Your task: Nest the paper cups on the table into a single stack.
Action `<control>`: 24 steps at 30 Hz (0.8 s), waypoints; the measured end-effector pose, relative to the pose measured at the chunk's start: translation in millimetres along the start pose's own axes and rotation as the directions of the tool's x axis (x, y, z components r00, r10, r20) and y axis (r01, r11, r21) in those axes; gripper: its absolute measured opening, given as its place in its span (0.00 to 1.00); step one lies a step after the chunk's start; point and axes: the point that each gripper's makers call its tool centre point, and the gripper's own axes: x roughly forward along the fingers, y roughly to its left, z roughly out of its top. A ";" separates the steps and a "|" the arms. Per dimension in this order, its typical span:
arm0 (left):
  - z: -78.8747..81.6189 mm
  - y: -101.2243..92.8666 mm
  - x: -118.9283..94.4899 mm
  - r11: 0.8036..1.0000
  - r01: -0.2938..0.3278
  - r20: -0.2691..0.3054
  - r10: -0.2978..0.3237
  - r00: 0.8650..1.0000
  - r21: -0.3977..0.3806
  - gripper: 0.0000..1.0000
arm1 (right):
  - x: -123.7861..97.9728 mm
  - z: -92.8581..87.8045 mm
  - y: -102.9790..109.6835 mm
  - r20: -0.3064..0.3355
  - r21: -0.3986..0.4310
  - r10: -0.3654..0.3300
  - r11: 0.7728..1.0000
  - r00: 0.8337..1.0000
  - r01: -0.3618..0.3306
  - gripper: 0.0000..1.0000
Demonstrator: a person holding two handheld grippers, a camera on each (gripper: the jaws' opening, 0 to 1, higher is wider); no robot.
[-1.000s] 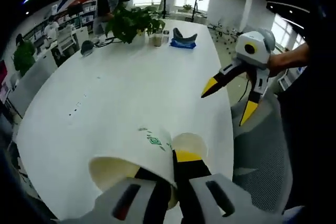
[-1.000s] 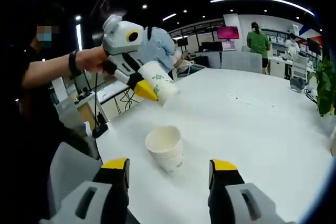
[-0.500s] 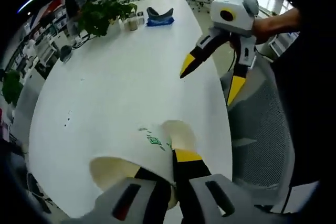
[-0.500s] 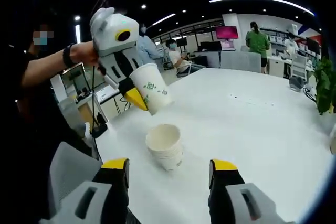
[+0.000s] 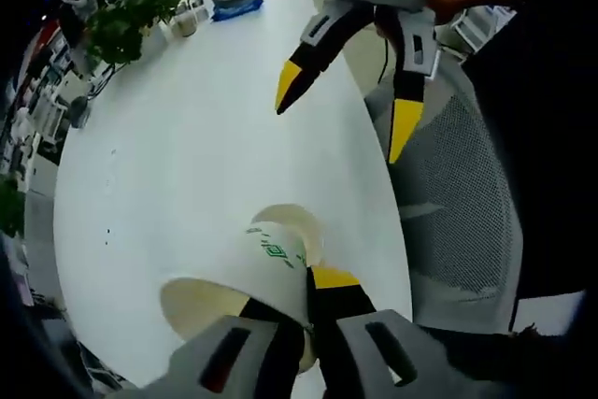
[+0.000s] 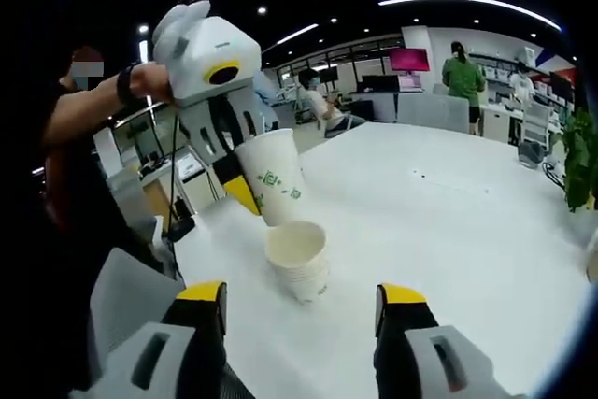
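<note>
A paper cup [image 6: 273, 178] is held by the left tongs [image 6: 245, 195] just above and to the left of the open mouth of a stack of cups [image 6: 299, 260] standing near the edge of the white counter [image 6: 439, 221]. The cup is carried nearly upright, base down, tilted slightly, with the jaws closed across its rim so that one yellow tip lies against the outer wall. In the left gripper view the same cup [image 5: 245, 279] is seen pinched at the lip by the left tongs [image 5: 304, 296], with the stack's rim [image 5: 297, 227] showing just beyond it.

The cup is judged light, thin-walled and easily crushed, so a gentle pinch at the stiffer rolled rim is the sound hold; a squeeze lower on the wall would likely dent it. The stack is also light and could be tipped or pushed by an off-centre entry.

The right tongs [image 6: 299, 301] are held wide open and empty, low in front of the stack, a jaw to either side. In the left gripper view they [image 5: 344, 107] are seen hanging over the counter's edge [image 5: 369, 151].
</note>
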 end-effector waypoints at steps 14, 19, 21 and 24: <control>-5.6 -9.1 18.2 0.994 0.046 -0.160 -0.029 0.987 0.103 0.00 | -10.6 -3.6 3.1 -0.005 -0.003 -0.010 1.000 1.000 0.010 0.66; -10.0 -9.0 23.2 0.992 0.052 -0.199 -0.028 0.980 0.119 0.00 | -11.8 -4.3 3.3 -0.008 0.000 -0.013 1.000 1.000 0.013 0.66; -7.2 -11.4 22.7 0.991 0.057 -0.206 -0.031 0.978 0.123 0.00 | -12.2 -3.9 4.7 -0.007 0.001 -0.013 1.000 1.000 0.013 0.66; -10.5 -9.5 25.6 0.990 0.065 -0.215 -0.037 0.976 0.128 0.00 | -12.3 -4.4 3.9 -0.005 0.003 -0.015 1.000 1.000 0.015 0.66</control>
